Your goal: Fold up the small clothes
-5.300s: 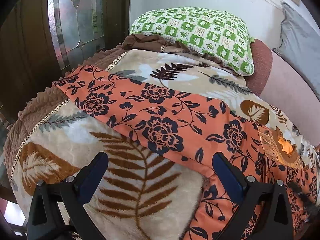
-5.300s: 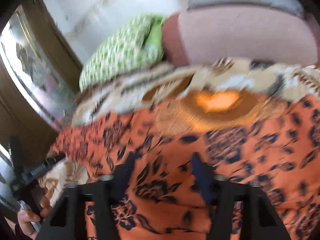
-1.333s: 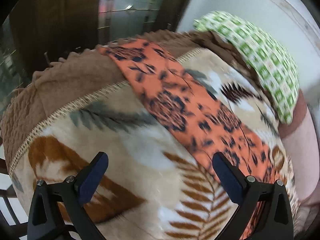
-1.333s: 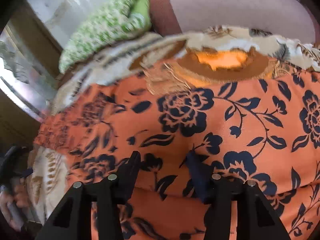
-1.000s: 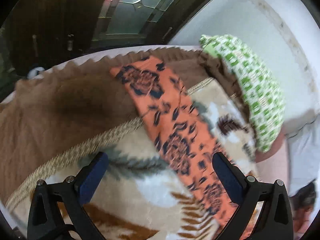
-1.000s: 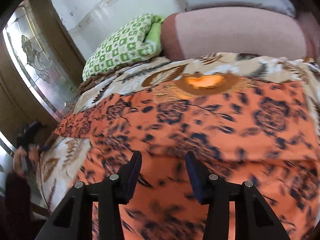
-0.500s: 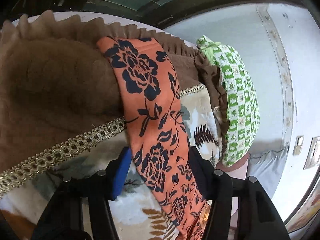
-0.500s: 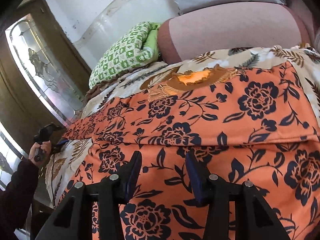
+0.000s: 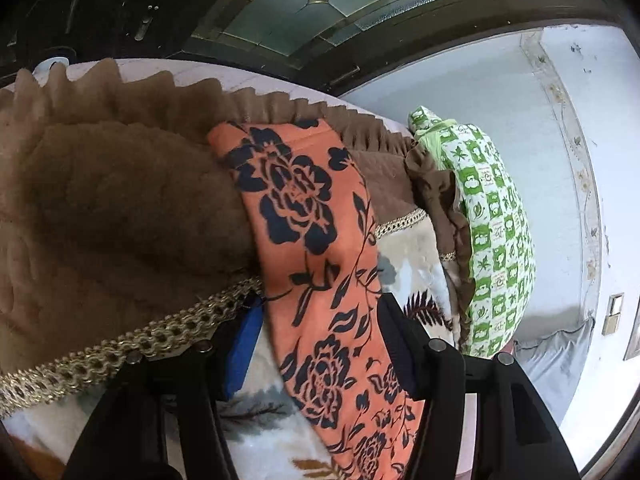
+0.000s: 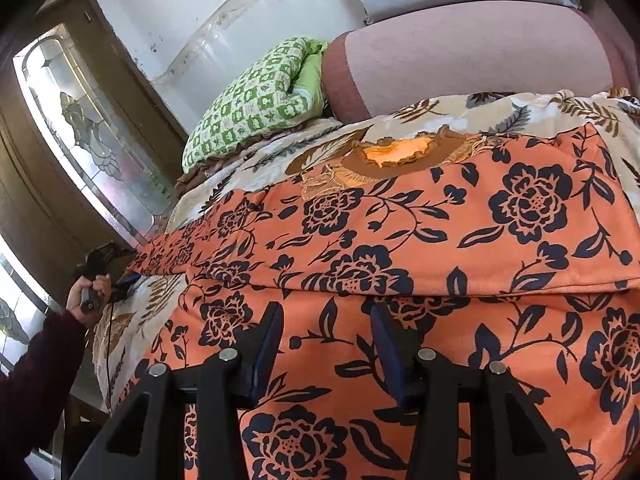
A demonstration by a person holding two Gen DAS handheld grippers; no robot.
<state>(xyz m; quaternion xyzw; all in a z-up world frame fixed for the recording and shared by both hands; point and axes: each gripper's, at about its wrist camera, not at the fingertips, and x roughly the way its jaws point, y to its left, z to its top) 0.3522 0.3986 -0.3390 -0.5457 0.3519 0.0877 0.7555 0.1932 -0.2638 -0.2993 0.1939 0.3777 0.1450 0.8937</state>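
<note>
An orange garment with dark blue flowers lies spread on a leaf-print blanket, its brown-trimmed neckline toward the pillows. One long sleeve runs out over the blanket's brown border. My left gripper has its fingers against both edges of that sleeve and is shut on it. The right wrist view shows it small at far left, in a hand. My right gripper hovers low over the garment's body, jaws apart, the cloth lying flat behind them.
A green checked pillow and a pink bolster lie at the head of the bed, against a white wall. A dark wooden door with leaded glass stands beyond the sleeve end. The blanket's frilled edge hangs off the bed.
My left gripper sank onto the sleeve end and rolled; its jaws went from wide apart to closed on the sleeve. The right gripper's view steadied, its jaw gap unchanged.
</note>
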